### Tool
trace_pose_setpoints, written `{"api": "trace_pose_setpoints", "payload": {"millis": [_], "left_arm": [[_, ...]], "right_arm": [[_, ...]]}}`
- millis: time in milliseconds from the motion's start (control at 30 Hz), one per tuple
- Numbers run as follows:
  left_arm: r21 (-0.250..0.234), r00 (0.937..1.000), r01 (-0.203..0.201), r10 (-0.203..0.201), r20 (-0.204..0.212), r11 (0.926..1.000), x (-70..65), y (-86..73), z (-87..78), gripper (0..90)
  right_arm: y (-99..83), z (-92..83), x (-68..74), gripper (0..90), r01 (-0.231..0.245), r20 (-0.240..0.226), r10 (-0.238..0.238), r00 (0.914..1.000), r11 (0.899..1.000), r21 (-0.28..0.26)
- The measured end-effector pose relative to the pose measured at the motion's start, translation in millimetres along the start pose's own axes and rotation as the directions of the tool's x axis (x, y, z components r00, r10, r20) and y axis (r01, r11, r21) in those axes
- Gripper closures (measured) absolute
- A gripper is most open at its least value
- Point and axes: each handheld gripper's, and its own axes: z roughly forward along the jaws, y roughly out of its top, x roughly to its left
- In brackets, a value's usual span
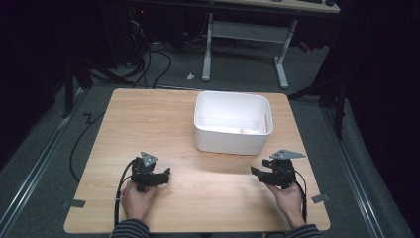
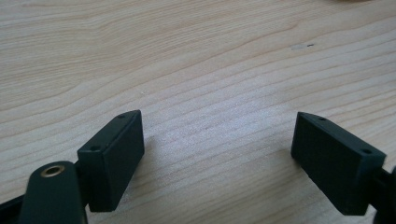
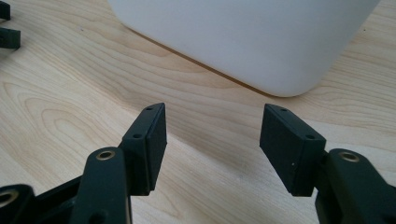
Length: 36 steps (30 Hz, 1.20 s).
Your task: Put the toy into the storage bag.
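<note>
A white plastic bin point(image 1: 232, 122) stands on the far middle of the wooden table point(image 1: 148, 119), with something pale and small lying inside it. My left gripper point(image 1: 159, 176) rests low over the table near the front left, held in a hand; its jaws stand wide apart over bare wood point(image 2: 219, 135). My right gripper point(image 1: 258, 173) sits at the front right, just short of the bin's near right corner point(image 3: 261, 42). Its jaws are apart with nothing between them point(image 3: 212, 140).
The table's front edge runs just behind both hands. Beyond the table are a grey floor with cables point(image 1: 148, 64) and a white desk frame point(image 1: 245, 34). The tips of the left gripper point(image 3: 7, 28) appear at the far left of the right gripper view.
</note>
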Motion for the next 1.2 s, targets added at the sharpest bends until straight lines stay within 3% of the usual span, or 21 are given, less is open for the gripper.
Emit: {"api": "trace_pose_setpoints", "payload": {"millis": [667,900,1067,1200], "left_arm": [[0.0,1.0,0.0,0.0,0.0,1.0,0.0,0.0,0.0,17.4],[-0.001,1.0,0.0,0.0,-0.001,1.0,-0.1,0.0,0.1,17.4],[0.0,1.0,0.0,0.0,0.0,1.0,0.0,0.0,0.0,17.4],[0.0,1.0,0.0,0.0,-0.001,1.0,-0.1,0.0,0.0,17.4]], "right_arm": [[-13.7,37.4,4.8,43.0,0.003,-0.003,-0.003,1.0,0.999,0.052],[-19.4,44.6,4.5,40.5,0.006,0.045,-0.008,0.999,0.999,0.045],[-23.8,50.4,3.3,39.7,0.004,0.054,-0.006,0.9985,0.999,0.051],[-29.9,54.1,7.0,37.6,0.057,0.093,-0.058,0.9939,0.998,0.009]]}}
